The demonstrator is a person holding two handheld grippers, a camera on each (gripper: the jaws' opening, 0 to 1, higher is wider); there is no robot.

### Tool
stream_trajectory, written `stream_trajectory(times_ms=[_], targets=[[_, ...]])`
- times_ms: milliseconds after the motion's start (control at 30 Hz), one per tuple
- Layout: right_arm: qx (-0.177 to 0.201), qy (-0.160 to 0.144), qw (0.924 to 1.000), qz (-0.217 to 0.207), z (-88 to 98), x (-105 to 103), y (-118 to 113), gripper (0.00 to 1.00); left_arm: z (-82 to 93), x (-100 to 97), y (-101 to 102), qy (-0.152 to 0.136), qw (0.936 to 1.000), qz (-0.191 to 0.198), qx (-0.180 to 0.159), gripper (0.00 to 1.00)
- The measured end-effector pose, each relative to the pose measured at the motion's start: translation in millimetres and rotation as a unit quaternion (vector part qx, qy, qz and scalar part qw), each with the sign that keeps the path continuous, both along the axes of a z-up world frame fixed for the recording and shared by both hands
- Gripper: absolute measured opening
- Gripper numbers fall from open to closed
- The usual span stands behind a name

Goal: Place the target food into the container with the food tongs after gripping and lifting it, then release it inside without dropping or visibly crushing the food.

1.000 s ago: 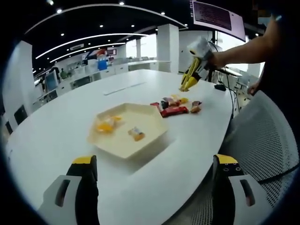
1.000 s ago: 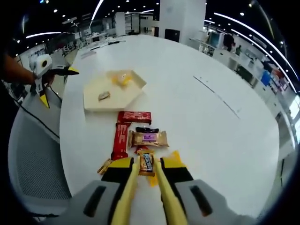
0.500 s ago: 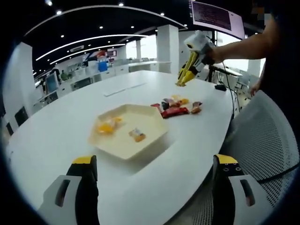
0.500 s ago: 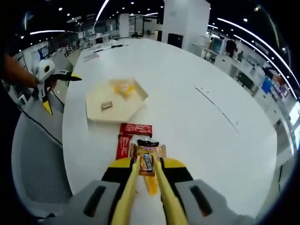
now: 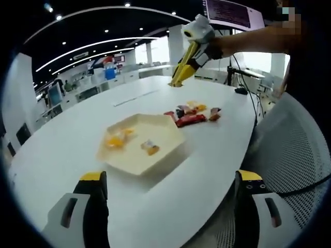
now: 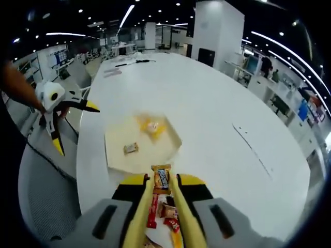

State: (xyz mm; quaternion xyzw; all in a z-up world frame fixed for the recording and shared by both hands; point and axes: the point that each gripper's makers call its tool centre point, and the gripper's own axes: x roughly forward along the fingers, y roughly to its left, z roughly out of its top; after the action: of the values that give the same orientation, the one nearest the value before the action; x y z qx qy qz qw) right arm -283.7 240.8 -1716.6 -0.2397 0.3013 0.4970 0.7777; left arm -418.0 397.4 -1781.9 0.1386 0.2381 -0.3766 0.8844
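Note:
My right gripper (image 6: 161,176) carries yellow tongs shut on a small orange-wrapped candy bar (image 6: 162,182), held in the air near the edge of the cream hexagonal tray (image 6: 121,138). In the left gripper view the right gripper (image 5: 176,83) hangs high above the far side of the table, held by a person's arm. The tray (image 5: 161,132) holds a yellow wrapped piece (image 5: 115,139) and a small candy (image 5: 150,148). My left gripper (image 5: 171,175) stands open near the table's edge, nothing between its jaws; it also appears as the left gripper (image 6: 72,126) beside the tray.
A pile of wrapped snacks (image 5: 190,114) lies on the white oval table (image 5: 62,150) beyond the tray; the same snacks (image 6: 164,213) sit under my tongs. A mesh chair (image 5: 295,155) stands by the table's right edge.
The right gripper has lifted the candy bar off the snack pile and carried it up and toward the tray. The left gripper has stayed put and open.

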Motion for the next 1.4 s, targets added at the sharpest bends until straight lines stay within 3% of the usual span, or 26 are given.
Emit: stream_trajectory(times_ms=[300, 667, 1133, 1400], targets=[[0.001, 0.002, 0.9995, 0.031, -0.2, 5, 49, 0.21, -2.0, 0.4, 1, -0.001, 1.0, 0.0, 0.01, 0.99], [-0.002, 0.002, 0.999, 0.044, -3.6, 12, 82, 0.21, 1.5, 4.0, 6, -0.007, 0.9998, 0.016, 0.005, 0.99], [0.004, -0.008, 0.9988, 0.049, 0.3, 5, 86, 0.23, 0.2, 3.5, 6, -0.002, 0.9998, 0.018, 0.003, 0.99], [0.01, -0.014, 0.9989, 0.044, 9.0, 3, 56, 0.24, 0.4, 4.2, 7, -0.002, 0.9998, 0.02, 0.003, 0.99]])
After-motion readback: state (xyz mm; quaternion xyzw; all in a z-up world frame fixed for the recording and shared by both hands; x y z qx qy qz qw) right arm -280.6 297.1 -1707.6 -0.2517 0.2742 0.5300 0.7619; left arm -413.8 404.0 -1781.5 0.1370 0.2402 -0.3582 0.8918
